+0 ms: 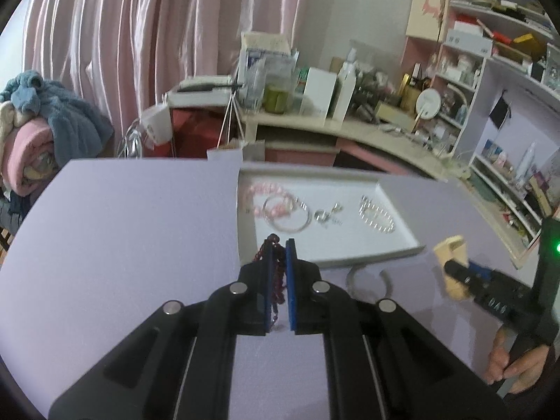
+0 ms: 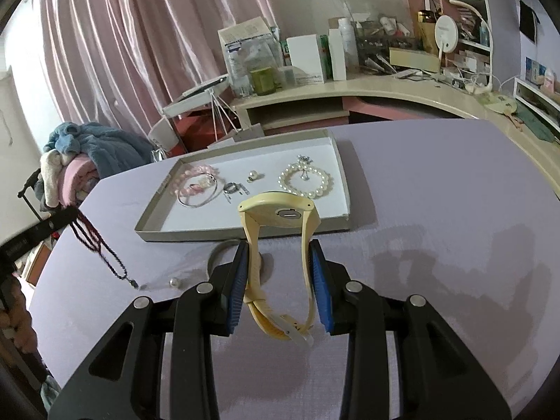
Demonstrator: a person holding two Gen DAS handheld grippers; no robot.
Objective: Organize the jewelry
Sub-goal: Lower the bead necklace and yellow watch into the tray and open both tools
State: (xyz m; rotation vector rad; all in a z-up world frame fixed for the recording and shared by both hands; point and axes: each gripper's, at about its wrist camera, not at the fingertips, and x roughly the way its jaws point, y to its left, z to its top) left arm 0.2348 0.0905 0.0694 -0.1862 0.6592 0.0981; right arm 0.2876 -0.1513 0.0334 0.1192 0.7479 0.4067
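Note:
My left gripper (image 1: 279, 245) is shut on a dark red beaded necklace (image 1: 276, 273); in the right wrist view the necklace (image 2: 94, 241) hangs from it over the table's left side. My right gripper (image 2: 280, 248) is shut on a cream wristwatch (image 2: 280, 210), held above the table just in front of the tray; the watch also shows in the left wrist view (image 1: 451, 255). The shallow white tray (image 2: 245, 232) holds a pink bead bracelet (image 2: 194, 175), a silver bangle (image 2: 199, 197), a pearl bracelet (image 2: 306, 182) and small earrings (image 2: 253, 175).
A grey ring (image 2: 218, 252) and a small pearl (image 2: 172, 282) lie on the lavender table (image 2: 437, 192) in front of the tray. A cluttered desk (image 2: 350, 87) and shelves stand behind. Folded blankets (image 2: 77, 161) are piled at the left.

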